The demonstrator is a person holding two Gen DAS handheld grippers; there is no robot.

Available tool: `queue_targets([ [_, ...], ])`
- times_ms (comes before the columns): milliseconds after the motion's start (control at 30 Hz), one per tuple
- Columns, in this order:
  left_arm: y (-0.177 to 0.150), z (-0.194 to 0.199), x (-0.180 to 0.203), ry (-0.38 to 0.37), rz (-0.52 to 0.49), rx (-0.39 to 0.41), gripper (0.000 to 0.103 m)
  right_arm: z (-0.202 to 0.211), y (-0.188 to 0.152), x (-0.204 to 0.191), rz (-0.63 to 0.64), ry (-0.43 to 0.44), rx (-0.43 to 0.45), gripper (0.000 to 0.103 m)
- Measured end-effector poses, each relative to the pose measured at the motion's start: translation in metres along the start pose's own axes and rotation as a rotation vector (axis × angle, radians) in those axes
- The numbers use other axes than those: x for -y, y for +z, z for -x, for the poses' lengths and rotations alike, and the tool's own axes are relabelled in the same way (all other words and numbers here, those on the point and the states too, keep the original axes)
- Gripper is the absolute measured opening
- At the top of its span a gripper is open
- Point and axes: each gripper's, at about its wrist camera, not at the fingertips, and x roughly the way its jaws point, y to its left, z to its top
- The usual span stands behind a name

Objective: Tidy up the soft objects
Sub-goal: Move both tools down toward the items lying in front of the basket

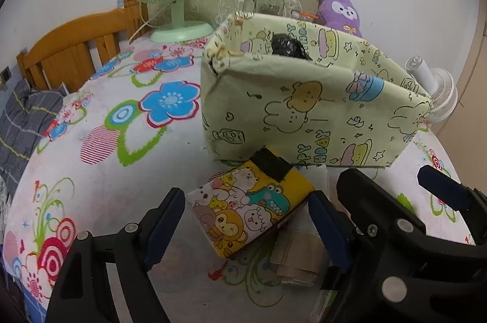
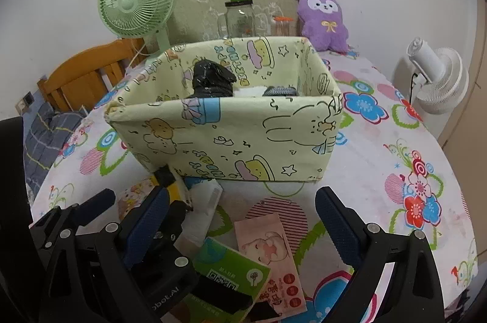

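A pale green fabric storage box [image 1: 304,116] with cartoon prints stands on the flowered table; it also shows in the right wrist view [image 2: 231,137]. A black plastic bundle [image 2: 213,78] and grey and white items lie inside. My left gripper [image 1: 246,219] is open around a yellow cartoon-print packet [image 1: 252,201] lying in front of the box. My right gripper [image 2: 243,225] is open above a pink packet [image 2: 271,250] and a green packet [image 2: 225,271]. It also appears at the right of the left wrist view [image 1: 395,195].
A green fan [image 2: 137,6], a glass jar [image 2: 240,19] and a purple plush toy [image 2: 322,19] stand behind the box. A white fan [image 2: 438,82] stands at the right. A wooden chair [image 1: 76,49] is at the left table edge. A clear plastic pack [image 2: 204,201] lies near the box.
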Motion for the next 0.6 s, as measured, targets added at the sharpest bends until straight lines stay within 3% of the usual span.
queue_targets([
  [133, 0.0007, -0.0018, 0.0025, 0.01, -0.011, 0.008, 0.084, -0.0069, 0.0004, 0.0013, -0.005, -0.002, -0.016, 0.098],
  [600, -0.0013, 0.0025, 0.0019, 0.001, -0.003, 0.017, 0.068, -0.0094, 0.0009, -0.0012, -0.001, 0.01, -0.02, 0.098],
])
